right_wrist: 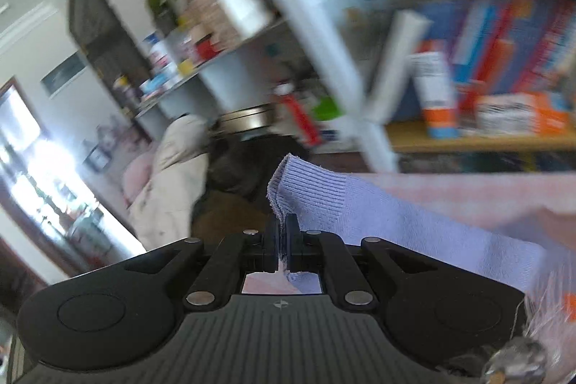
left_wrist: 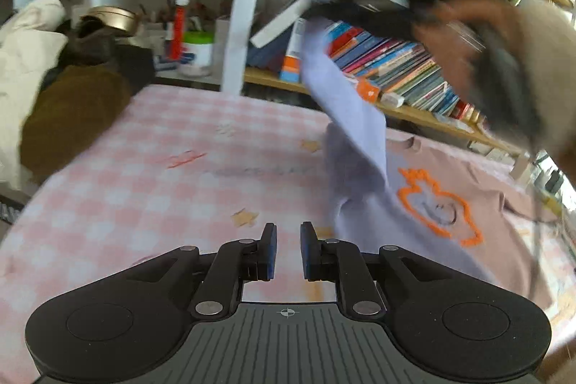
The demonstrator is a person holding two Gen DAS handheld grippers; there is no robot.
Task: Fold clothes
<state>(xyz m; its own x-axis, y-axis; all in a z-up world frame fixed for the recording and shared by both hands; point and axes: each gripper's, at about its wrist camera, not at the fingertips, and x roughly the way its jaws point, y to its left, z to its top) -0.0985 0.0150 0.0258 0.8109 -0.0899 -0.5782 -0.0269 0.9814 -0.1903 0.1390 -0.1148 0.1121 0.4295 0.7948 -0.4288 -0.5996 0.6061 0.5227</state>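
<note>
One sweatshirt and two grippers are in view. The sweatshirt is lavender with an orange outlined design on the chest; its body lies on the pink checked tablecloth. The right gripper is clamped on the ribbed cuff, lifting the sleeve above the table. The left gripper holds nothing, its jaws slightly parted.

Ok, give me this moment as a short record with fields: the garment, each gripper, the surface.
garment: lilac sweatshirt with orange outline print, part lying flat, one sleeve lifted
sleeve cuff: ribbed cuff pinched in the right gripper
left gripper: jaws slightly apart, nothing between them, above the cloth
surface: pink checked tablecloth
background: bookshelf behind the table
</note>
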